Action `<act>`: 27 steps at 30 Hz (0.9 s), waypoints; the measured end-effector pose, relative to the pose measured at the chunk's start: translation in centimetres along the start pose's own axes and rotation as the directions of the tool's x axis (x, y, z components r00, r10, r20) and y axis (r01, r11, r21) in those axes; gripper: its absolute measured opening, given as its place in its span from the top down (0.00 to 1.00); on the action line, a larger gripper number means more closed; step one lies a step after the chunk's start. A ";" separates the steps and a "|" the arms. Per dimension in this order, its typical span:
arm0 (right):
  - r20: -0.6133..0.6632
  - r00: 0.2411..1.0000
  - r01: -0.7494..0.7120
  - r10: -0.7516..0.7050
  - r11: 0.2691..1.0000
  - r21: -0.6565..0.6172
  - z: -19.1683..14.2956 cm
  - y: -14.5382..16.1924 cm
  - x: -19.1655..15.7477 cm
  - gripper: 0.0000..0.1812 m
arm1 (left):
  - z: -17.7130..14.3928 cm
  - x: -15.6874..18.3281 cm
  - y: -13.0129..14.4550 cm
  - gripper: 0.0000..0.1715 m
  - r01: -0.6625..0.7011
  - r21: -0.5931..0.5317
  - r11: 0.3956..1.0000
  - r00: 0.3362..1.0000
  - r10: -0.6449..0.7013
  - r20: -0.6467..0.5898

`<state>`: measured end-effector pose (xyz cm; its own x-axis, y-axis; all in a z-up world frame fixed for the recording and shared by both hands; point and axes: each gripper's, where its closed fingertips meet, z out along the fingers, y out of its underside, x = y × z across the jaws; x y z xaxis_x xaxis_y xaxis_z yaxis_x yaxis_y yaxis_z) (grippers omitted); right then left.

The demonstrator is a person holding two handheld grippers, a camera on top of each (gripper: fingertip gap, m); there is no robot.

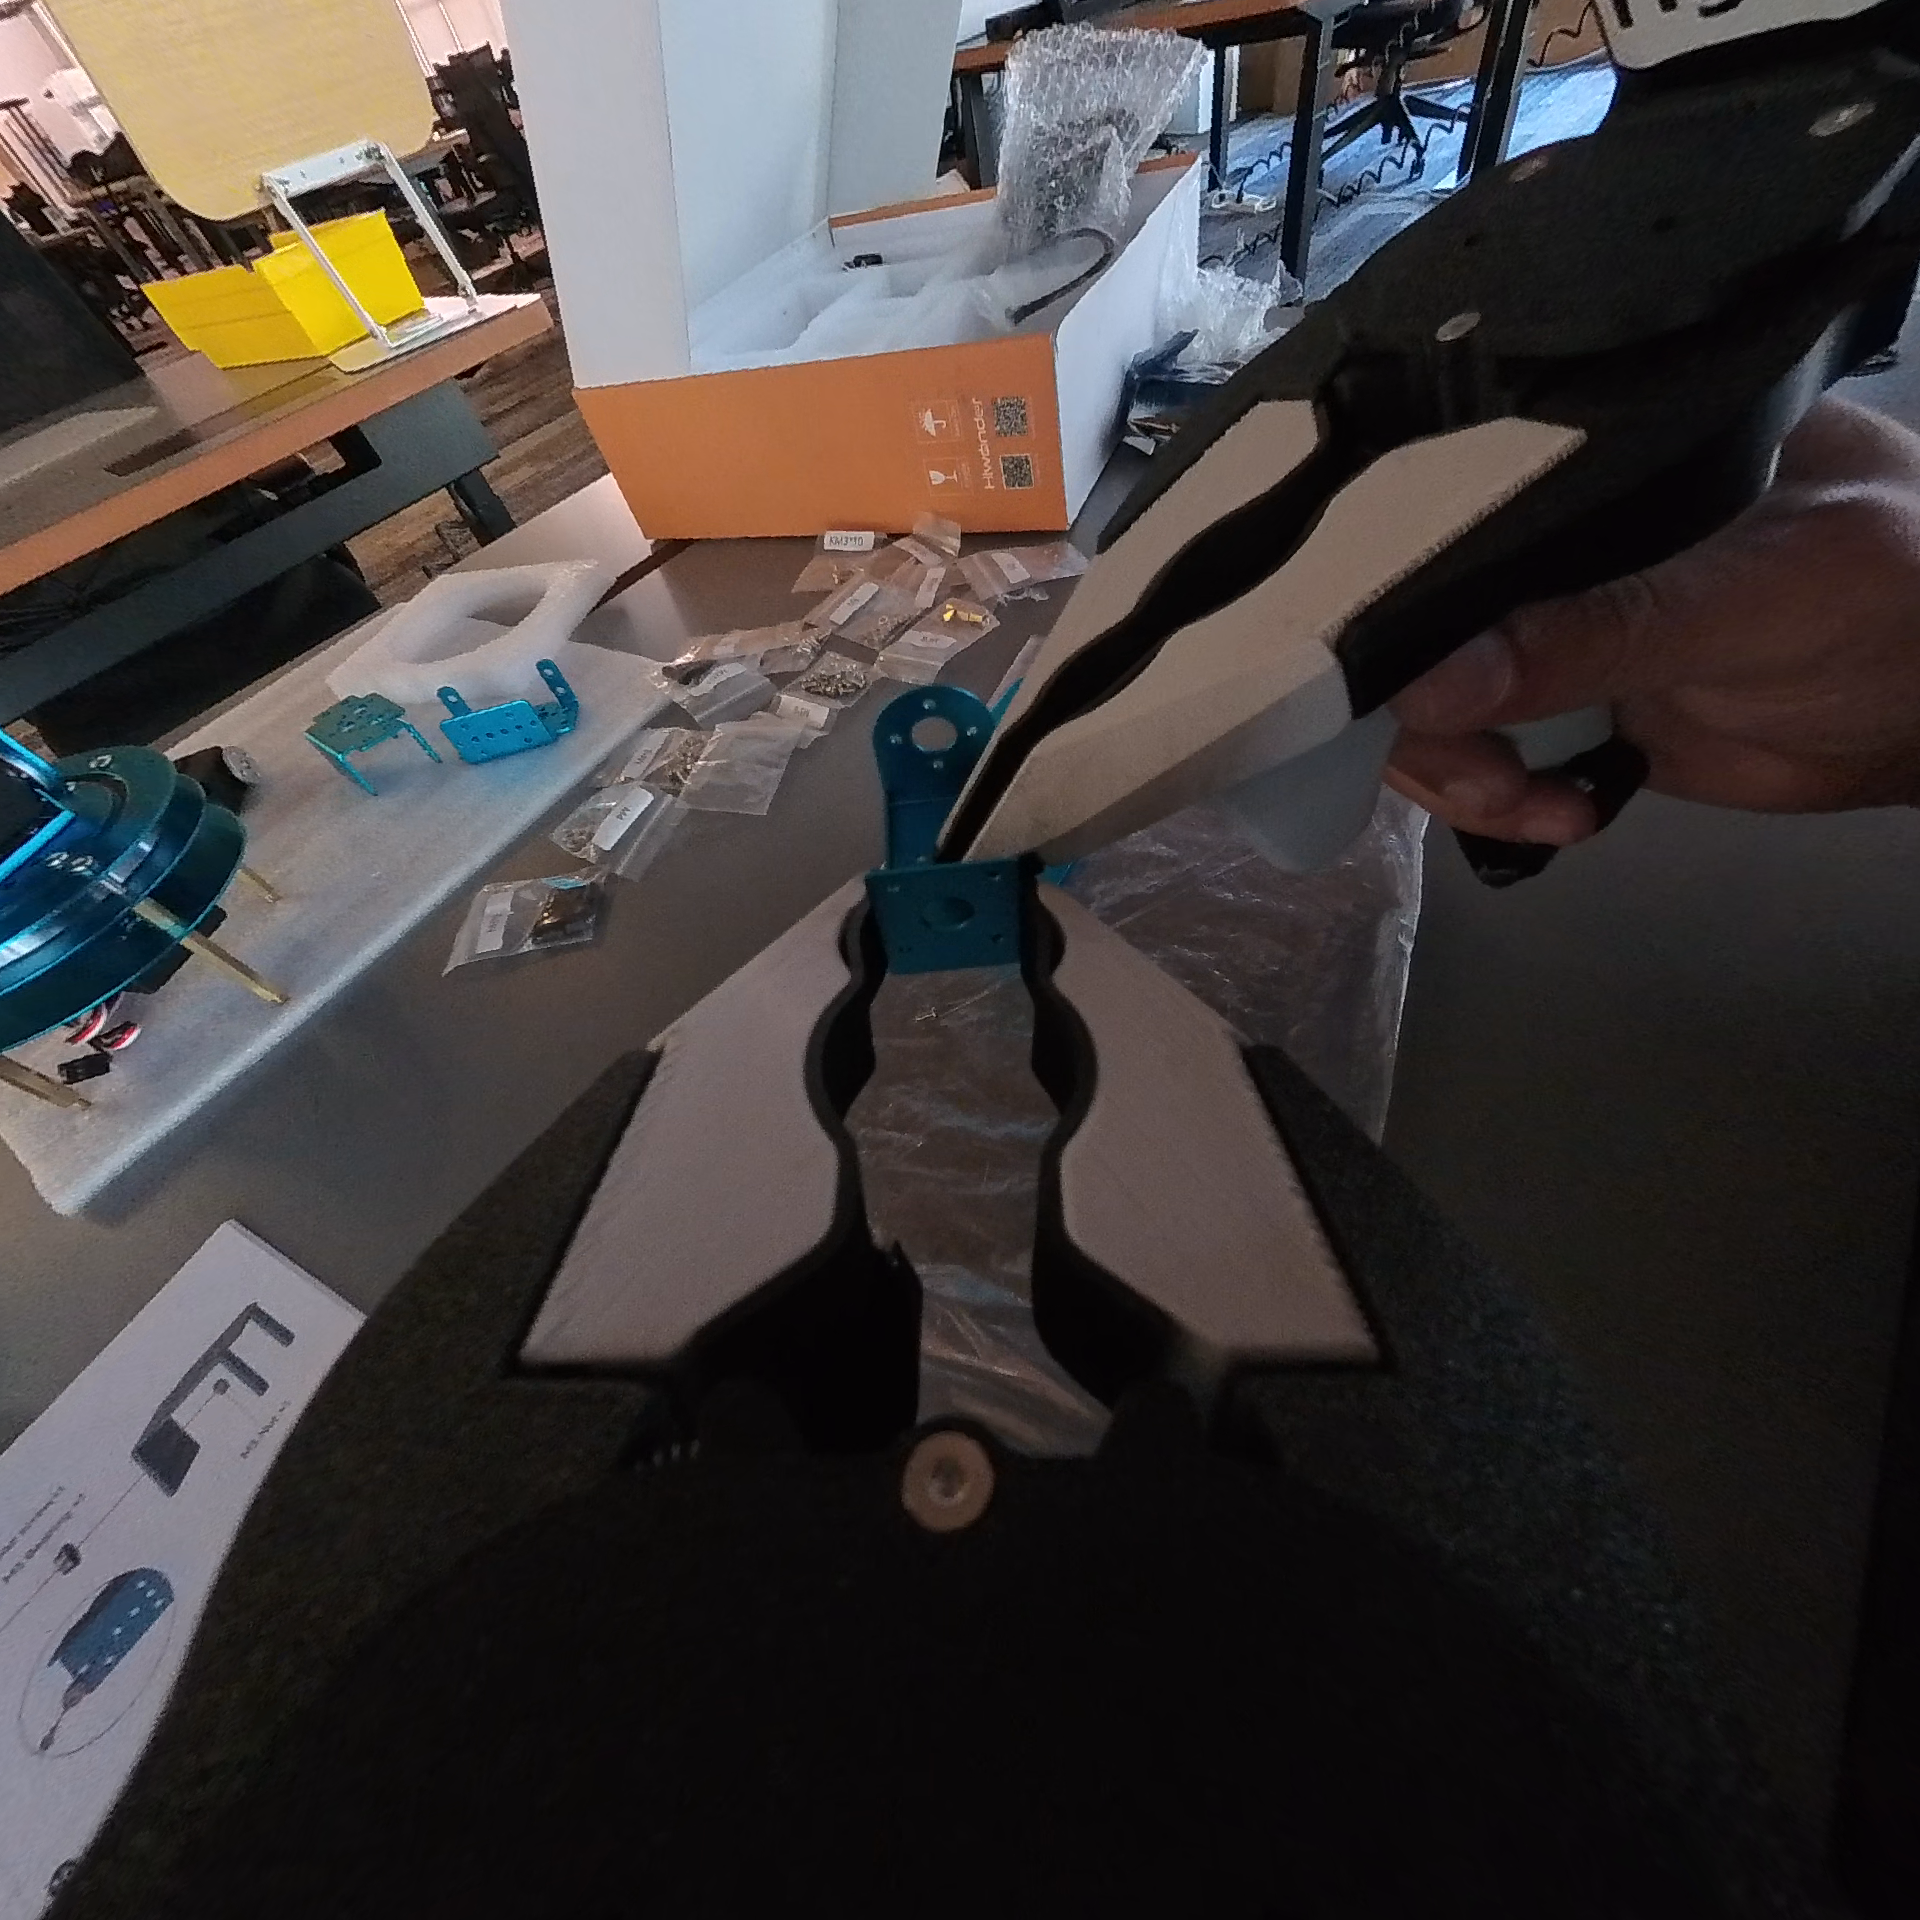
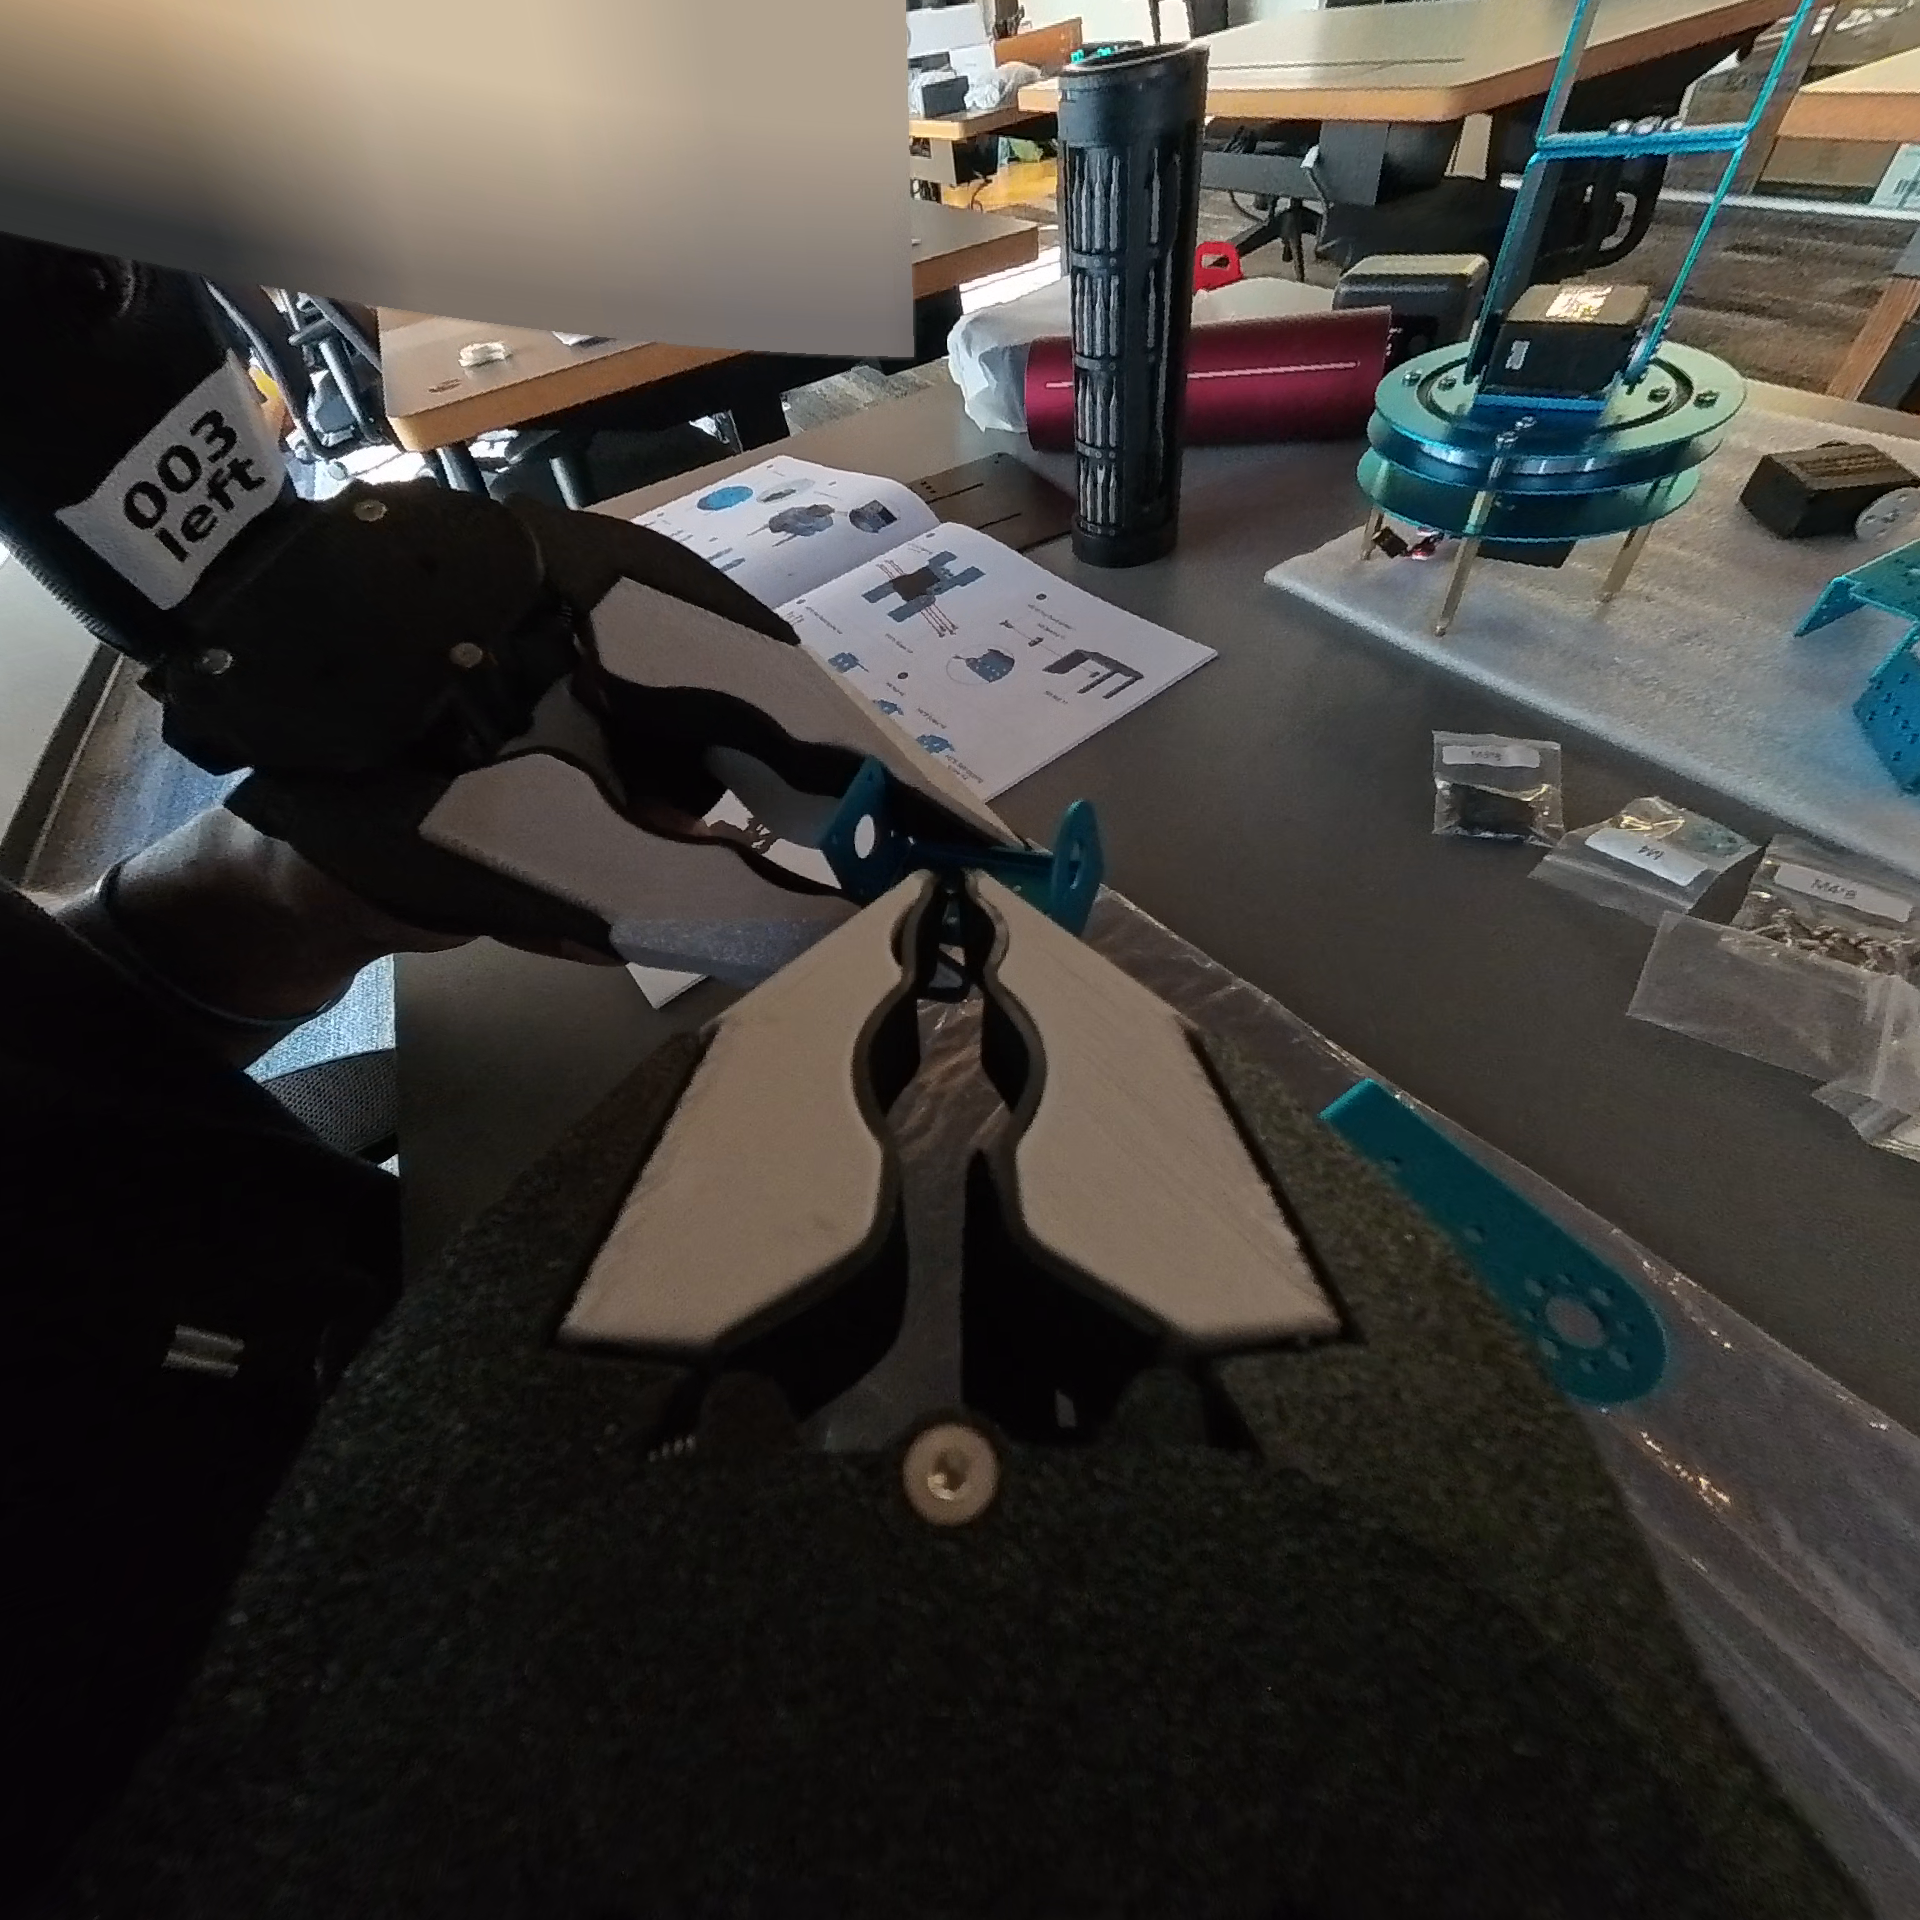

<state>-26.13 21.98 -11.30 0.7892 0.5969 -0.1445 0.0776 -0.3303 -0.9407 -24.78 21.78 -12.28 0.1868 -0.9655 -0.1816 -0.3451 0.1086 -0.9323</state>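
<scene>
On a dark worktop (image 2: 1299,831) strewn with screw bags (image 1: 727,727), the left hand-held gripper (image 1: 951,883) clamps a blue bracket (image 1: 951,920); at one o'clock the right hand-held gripper (image 2: 951,883) pinches the same bracket.

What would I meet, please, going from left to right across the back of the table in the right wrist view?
Open booklet → black cylinder → red tube → round blue base → small black block.
</scene>
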 end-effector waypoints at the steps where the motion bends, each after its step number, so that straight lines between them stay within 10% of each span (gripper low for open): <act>1: -0.001 1.000 0.002 -0.002 1.000 0.000 0.0 0.0 0.0 0.98 | 0.0 0.0 0.0 0.86 -0.001 0.000 1.000 1.000 0.001 0.000; 27: -0.022 1.000 0.022 -0.022 1.000 0.016 0.1 -0.3 -0.1 0.98 | -0.1 -0.1 -0.1 0.86 0.002 0.006 1.000 1.000 -0.002 0.003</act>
<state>-26.29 22.09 -11.04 0.8007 0.5876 -0.1169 0.0855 -0.3053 -0.9484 -24.87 21.84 -12.14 0.1900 -0.9651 -0.1803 -0.3390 0.1078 -0.9346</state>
